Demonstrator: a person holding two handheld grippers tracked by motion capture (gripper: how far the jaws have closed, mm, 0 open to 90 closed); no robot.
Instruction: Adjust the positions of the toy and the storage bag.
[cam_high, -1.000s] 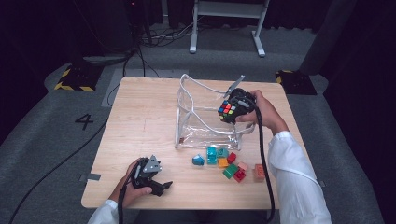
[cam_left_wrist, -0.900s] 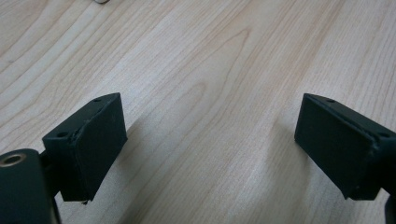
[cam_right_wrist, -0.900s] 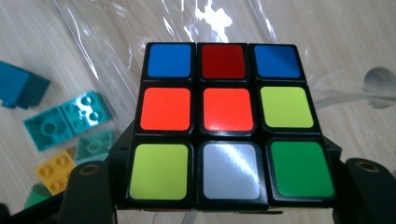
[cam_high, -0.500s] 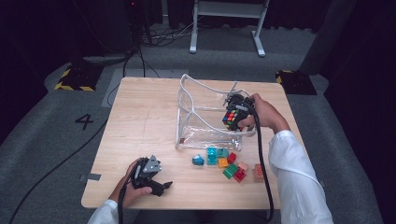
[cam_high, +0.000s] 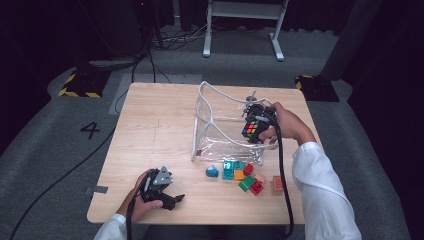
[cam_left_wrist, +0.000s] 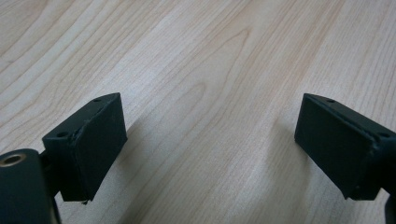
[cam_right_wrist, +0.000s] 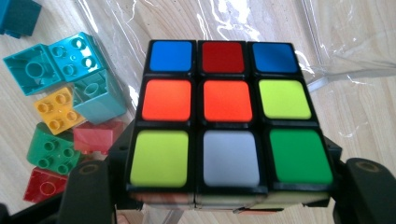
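— Since a sec ago the right gripper (cam_high: 256, 131) dropped lower with the puzzle cube (cam_high: 251, 129) clamped in its jaws, above the clear bag (cam_high: 220, 125).
— Left gripper (cam_high: 172, 199)?
— Jaws wide apart, nothing between, parked on the table (cam_high: 150, 125).

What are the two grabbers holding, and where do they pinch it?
The right gripper holds the puzzle cube, jaws pinching two opposite sides. The left gripper is open on the table, holding nothing.

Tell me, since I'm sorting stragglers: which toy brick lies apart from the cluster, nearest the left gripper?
The dark blue brick, alone left of the cluster, closest to the left gripper.
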